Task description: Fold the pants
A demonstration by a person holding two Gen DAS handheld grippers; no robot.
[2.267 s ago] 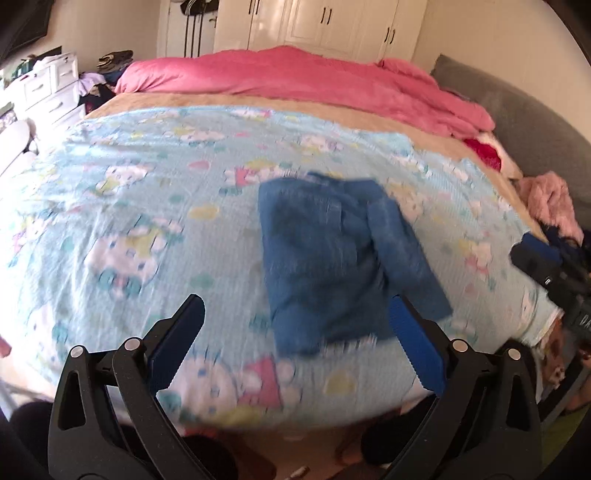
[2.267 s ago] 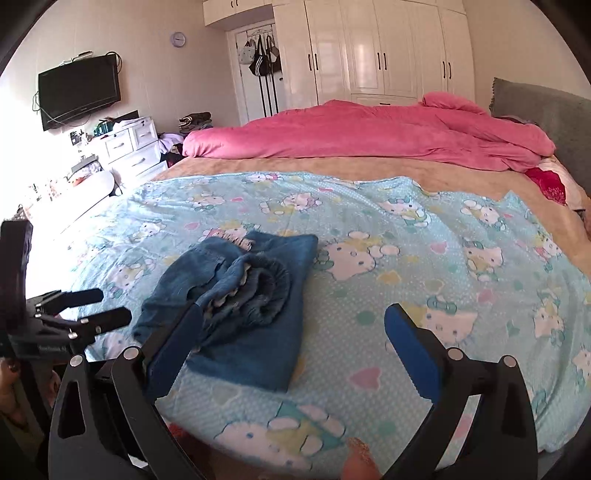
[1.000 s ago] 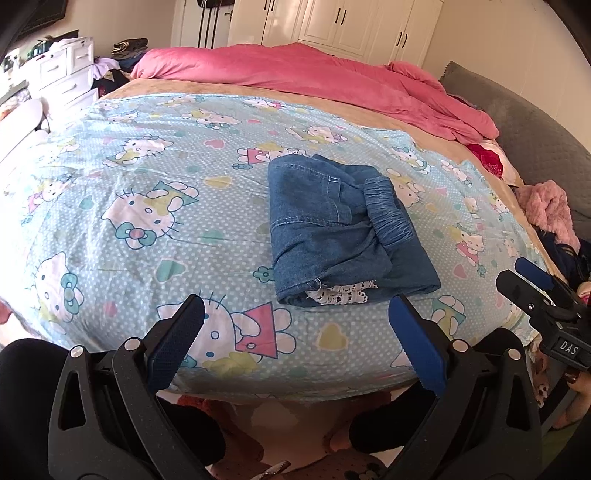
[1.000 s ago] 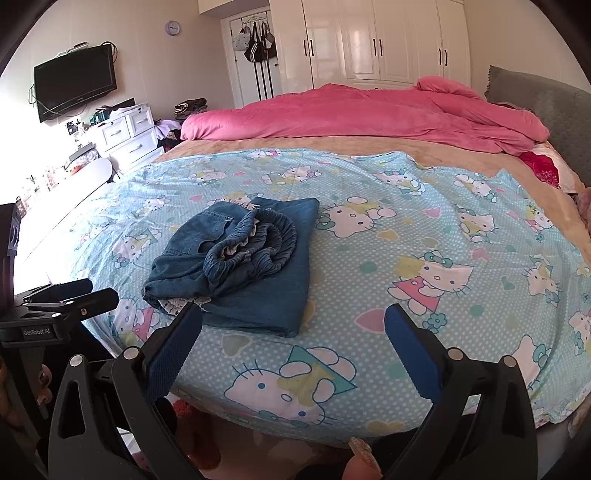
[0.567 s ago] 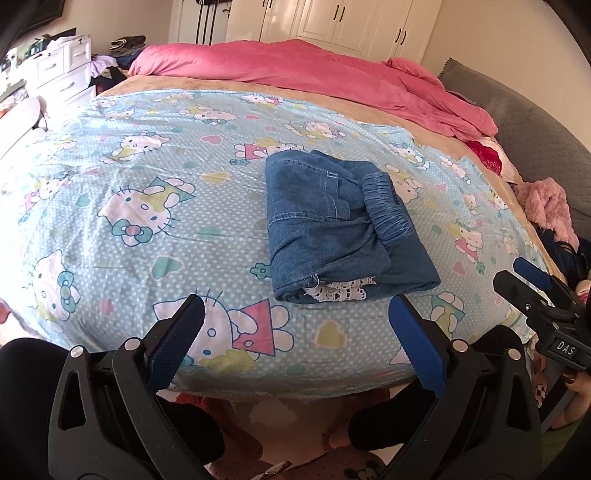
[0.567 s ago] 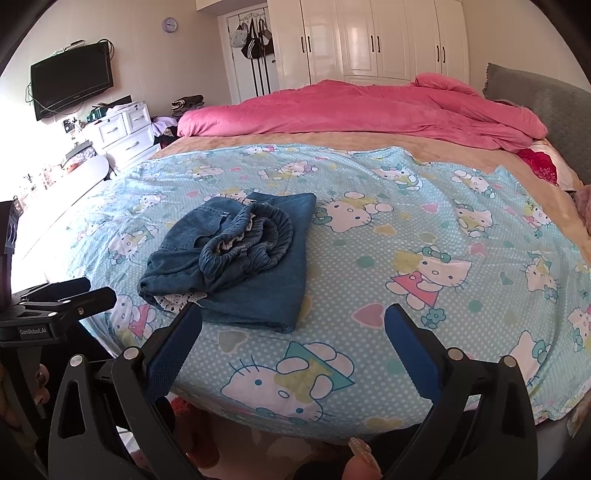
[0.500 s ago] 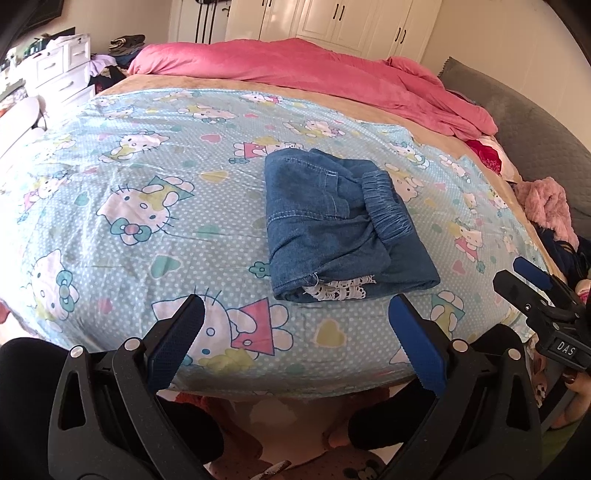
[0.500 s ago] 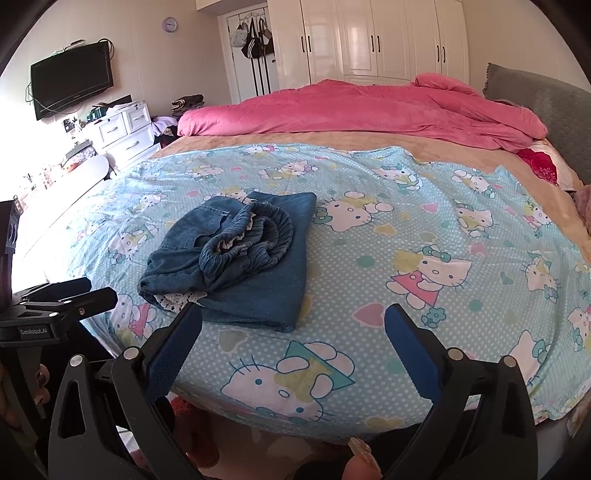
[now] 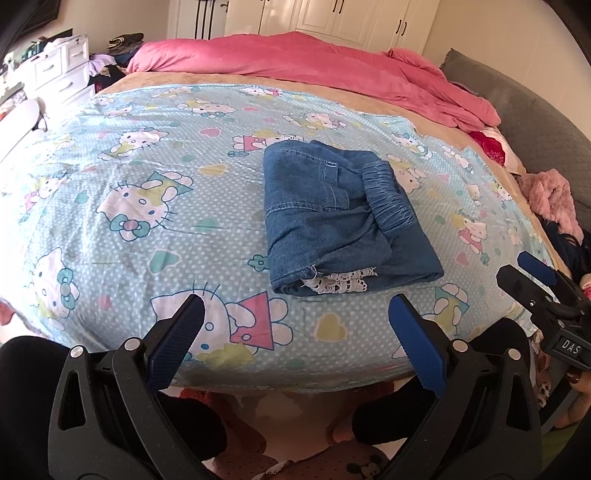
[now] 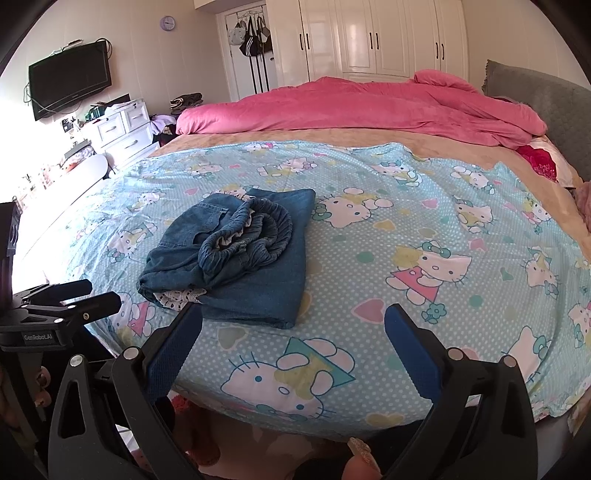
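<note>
The left wrist cam looks at the pants (image 9: 343,221) from their left side, so you get the flat folded denim, the elastic waistband on the right and a bit of white lace poking out at the near edge. The right wrist cam sees the same bundle (image 10: 236,254) from the other side, and there the waistband is a scrunched ruffled coil sitting on top, which the left view flattens out. Pants are folded into a compact stack, lying on the sheet (image 9: 122,206) near the front edge of the bed, a bit toward the left gripper's side.

The left gripper (image 9: 295,332) is spread wide, blue pads apart, nothing between them, hanging just off the bed edge short of the pants. The right gripper (image 10: 293,332) is the same deal: jaws wide apart, empty, with its left pad overlapping the near corner of the denim in the picture (can't tell if it's touching). Each cam also catches the other gripper at the edge of frame, off to the side and clear of the fabric.

Surface is a light blue cartoon-cat sheet over a tan blanket (image 10: 280,138), with a pink duvet (image 10: 369,107) bunched along the far side. Only the right view shows the TV (image 10: 70,88) on the wall and the clock (image 10: 167,23); both show the white dresser (image 10: 122,129) and wardrobe (image 10: 380,37). A grey headboard (image 9: 532,122) runs along the right, with a pink fuzzy thing (image 9: 550,195) beside it.
</note>
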